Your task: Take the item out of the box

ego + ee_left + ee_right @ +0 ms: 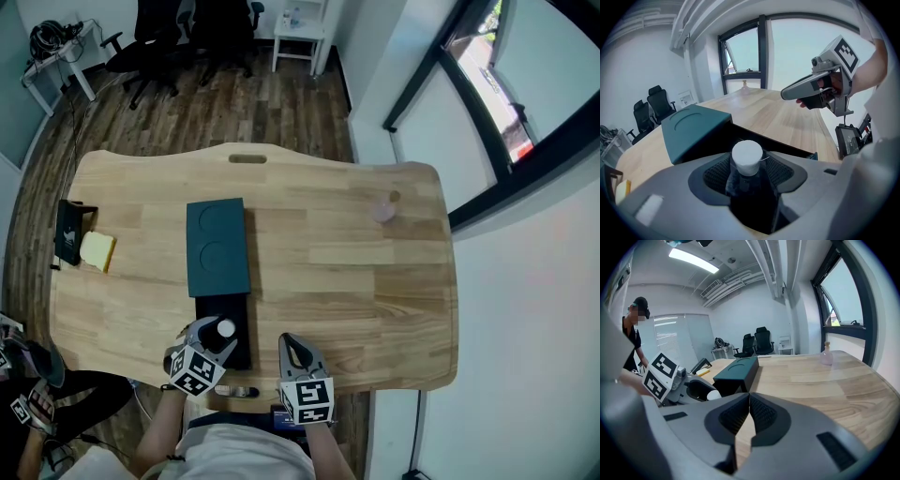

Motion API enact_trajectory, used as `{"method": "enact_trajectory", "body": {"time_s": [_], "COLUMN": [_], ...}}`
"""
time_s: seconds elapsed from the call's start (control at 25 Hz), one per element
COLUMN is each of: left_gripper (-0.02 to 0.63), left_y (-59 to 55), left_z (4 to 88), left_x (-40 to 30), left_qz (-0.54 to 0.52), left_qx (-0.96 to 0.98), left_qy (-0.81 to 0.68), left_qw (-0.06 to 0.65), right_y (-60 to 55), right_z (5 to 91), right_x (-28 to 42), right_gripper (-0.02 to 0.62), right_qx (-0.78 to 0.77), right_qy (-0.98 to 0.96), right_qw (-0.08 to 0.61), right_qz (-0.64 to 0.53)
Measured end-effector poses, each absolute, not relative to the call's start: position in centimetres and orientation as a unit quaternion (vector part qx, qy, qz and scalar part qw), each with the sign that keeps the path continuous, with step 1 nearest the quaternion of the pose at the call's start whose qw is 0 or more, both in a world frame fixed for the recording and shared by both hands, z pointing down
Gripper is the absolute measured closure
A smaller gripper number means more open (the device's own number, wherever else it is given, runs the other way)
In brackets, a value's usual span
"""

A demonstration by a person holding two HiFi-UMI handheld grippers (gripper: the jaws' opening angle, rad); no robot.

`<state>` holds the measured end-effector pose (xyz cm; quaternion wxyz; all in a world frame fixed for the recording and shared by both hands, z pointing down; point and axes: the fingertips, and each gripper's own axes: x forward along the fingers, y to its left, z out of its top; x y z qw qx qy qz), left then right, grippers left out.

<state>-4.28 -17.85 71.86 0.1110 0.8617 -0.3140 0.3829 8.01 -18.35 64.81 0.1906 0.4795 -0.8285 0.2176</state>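
A dark bottle with a white cap (pixel 746 157) stands in the black box base (pixel 236 307) near the table's front edge. The teal lid (pixel 218 246) lies just beyond the base. My left gripper (pixel 218 335) reaches around the bottle: its body fills the gap between the two jaws in the left gripper view, and I see no pad pressing on it. My right gripper (pixel 292 343) hovers to the right of the box over bare wood. It is shut, with its pads (pixel 761 414) meeting and nothing between them.
A small pink bottle (pixel 384 210) stands at the table's far right. A yellow block (pixel 97 249) and a black stand (pixel 67 232) sit at the left edge. A person (pixel 33 380) stands to the left of the table. Office chairs (pixel 159 37) are beyond it.
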Motion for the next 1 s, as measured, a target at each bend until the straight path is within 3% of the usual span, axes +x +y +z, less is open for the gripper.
{"method": "enact_trajectory", "body": {"time_s": [0.2,1.0], "left_gripper": [0.417,0.423], "left_y": [-17.5,-17.0], "left_z": [71.7,68.9], "left_x": [-4.3,-4.8], "left_qz": [0.391,0.348], "left_qx": [0.860,0.870], "left_qy": [-0.310,-0.323], "left_qw": [0.108,0.130], "right_y": [-18.0,-16.8], "right_z": [64.6,62.0], "right_x": [8.1,8.8], "right_gripper": [0.589,0.591], "right_qx": [0.478,0.502], "right_qy": [-0.829,-0.823], "right_qw": [0.193,0.182], "right_qz": [0.216,0.195]}}
